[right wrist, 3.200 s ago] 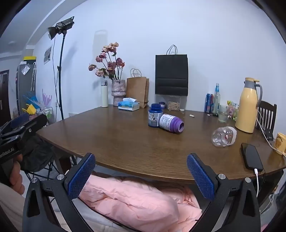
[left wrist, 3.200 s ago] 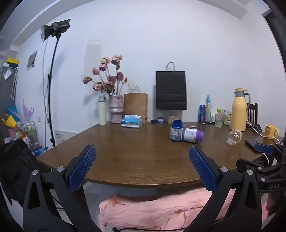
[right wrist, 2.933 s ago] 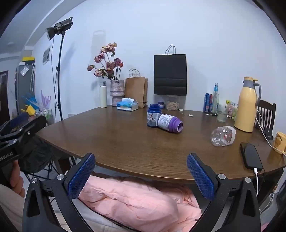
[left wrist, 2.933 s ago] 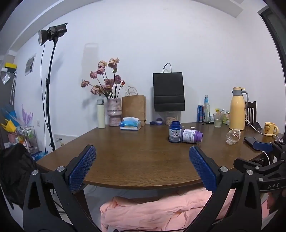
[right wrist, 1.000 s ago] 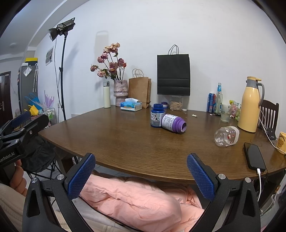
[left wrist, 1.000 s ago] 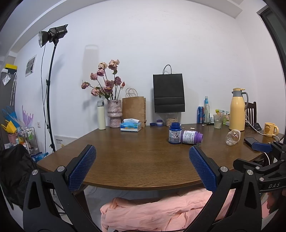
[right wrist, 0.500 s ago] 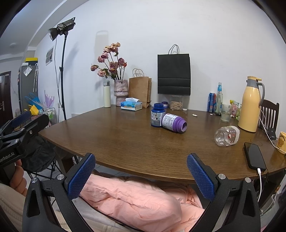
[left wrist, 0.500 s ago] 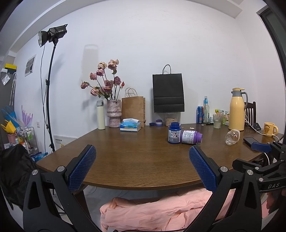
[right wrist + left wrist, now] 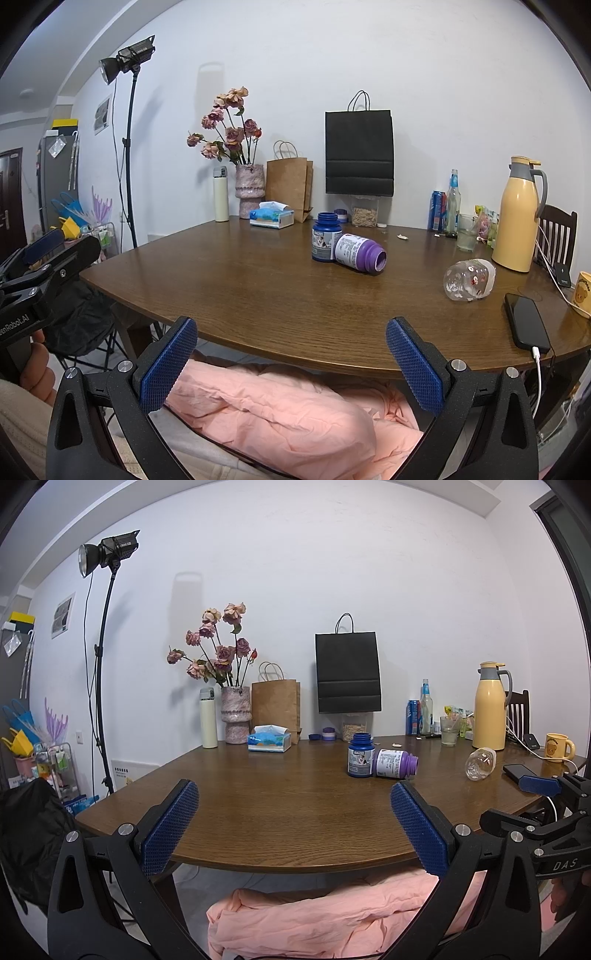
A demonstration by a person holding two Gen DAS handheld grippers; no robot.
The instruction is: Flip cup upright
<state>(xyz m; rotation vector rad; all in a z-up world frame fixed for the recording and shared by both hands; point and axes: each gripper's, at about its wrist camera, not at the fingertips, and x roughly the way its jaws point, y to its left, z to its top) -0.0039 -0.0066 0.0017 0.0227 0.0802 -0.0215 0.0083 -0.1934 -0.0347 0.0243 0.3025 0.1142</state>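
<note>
Two grippers: the left gripper (image 9: 293, 825) and the right gripper (image 9: 291, 363) both hang in front of the near edge of the table (image 9: 277, 812); each has its blue fingers spread wide with nothing between them
Why they wait there: my guess is the job has not begun; both are well apart from every thing on the table, so they can see it all first
One cup to flip: the clear cup (image 9: 470, 280) lies on its side on the right part of the table, between the purple bottle (image 9: 360, 253) and the phone (image 9: 526, 323); it touches neither
Which gripper: the right one looks nearer to the cup, so I think it should go
One blue bottle (image 9: 325, 238): it stands up; the purple bottle lies down and leans on it
One phone: it lies flat near the right edge with a white cord plugged in; maybe it is charging
One yellow jug (image 9: 517, 216): it stands behind the cup
One vase (image 9: 235, 714): it holds dry flowers at the back by the wall, out of the way
Two paper bags: one brown bag (image 9: 276, 705) and one black bag (image 9: 348, 674) stand at the back
</note>
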